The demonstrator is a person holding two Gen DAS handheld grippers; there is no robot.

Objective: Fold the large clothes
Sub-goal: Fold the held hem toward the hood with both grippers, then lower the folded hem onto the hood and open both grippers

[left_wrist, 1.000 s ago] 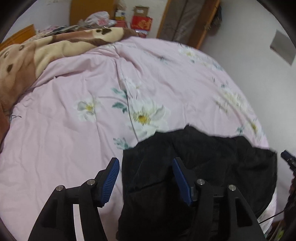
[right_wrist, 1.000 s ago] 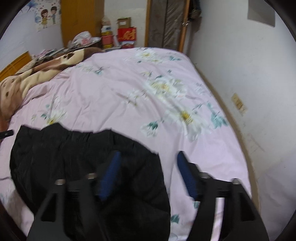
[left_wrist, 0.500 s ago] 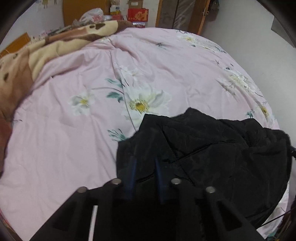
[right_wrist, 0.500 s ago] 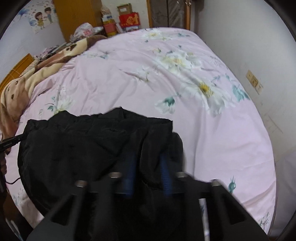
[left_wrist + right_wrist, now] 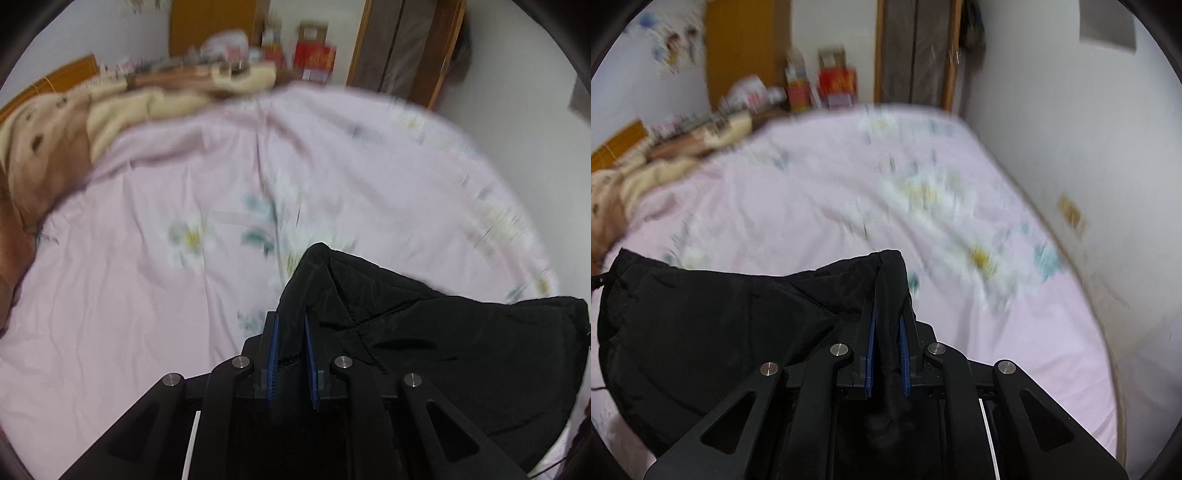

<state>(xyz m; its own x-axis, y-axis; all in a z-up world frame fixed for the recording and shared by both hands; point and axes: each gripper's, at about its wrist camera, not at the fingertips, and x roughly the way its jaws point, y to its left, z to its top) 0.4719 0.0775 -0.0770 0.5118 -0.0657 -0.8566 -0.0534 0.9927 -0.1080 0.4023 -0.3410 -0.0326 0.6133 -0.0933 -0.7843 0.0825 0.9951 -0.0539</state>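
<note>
The left tool (image 5: 291, 325) is clamped on one corner of the black garment (image 5: 461, 362), which lies on the pink floral bed (image 5: 147, 295). The right tool (image 5: 888, 314) is clamped on the garment's other corner.

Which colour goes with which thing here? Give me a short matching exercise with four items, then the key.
Things:
1. garment clamped by both the left gripper and the right gripper
2. bed cover
3. blanket along the bed's far left side
4. gripper pads

Colours:
A. blue
B. pink with flowers
C. black
D. tan and brown

Pairs: 1-C, 2-B, 3-D, 4-A
</note>
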